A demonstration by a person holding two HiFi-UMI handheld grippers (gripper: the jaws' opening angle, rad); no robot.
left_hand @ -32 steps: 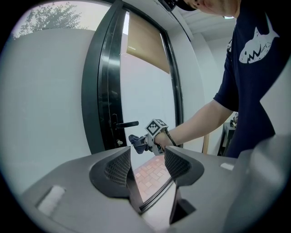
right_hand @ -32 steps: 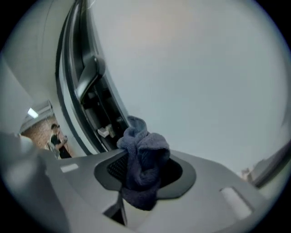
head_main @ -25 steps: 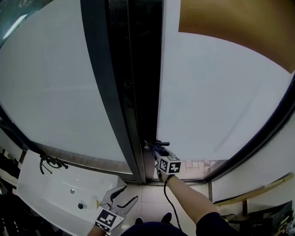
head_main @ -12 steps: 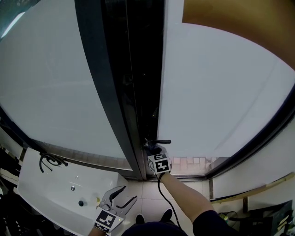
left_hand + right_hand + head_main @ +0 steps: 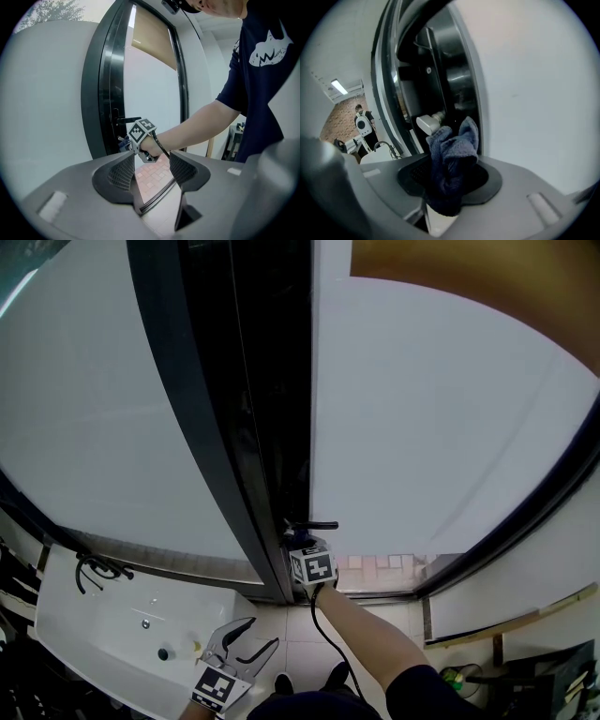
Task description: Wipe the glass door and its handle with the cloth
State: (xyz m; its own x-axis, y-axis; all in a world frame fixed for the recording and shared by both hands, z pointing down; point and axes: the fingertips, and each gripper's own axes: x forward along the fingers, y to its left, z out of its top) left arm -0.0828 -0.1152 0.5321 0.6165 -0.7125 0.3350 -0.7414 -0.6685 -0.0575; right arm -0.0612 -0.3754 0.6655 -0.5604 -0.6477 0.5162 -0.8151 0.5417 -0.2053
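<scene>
The frosted glass door [image 5: 441, 427] stands ajar in its dark frame [image 5: 234, 427]. Its black lever handle [image 5: 314, 525] sticks out at the door's edge, just above my right gripper [image 5: 300, 545]. That gripper [image 5: 450, 176] is shut on a crumpled blue cloth [image 5: 451, 157], held against the door's edge close below a silvery latch piece [image 5: 427, 123]. The handle [image 5: 127, 120] and the blue cloth [image 5: 123, 143] also show in the left gripper view. My left gripper [image 5: 247, 638] hangs low with its jaws [image 5: 152, 169] open and nothing between them.
A white basin [image 5: 112, 638] with a black tap [image 5: 98, 569] lies at the lower left, beside my left gripper. A brown blind [image 5: 487, 282] covers the door's top. A black cable [image 5: 323, 638] runs along my right forearm. Pale floor tiles [image 5: 300, 652] lie below.
My right gripper has shifted left with the cloth, from right of the handle to directly under it at the door's edge. The left gripper has stayed put.
</scene>
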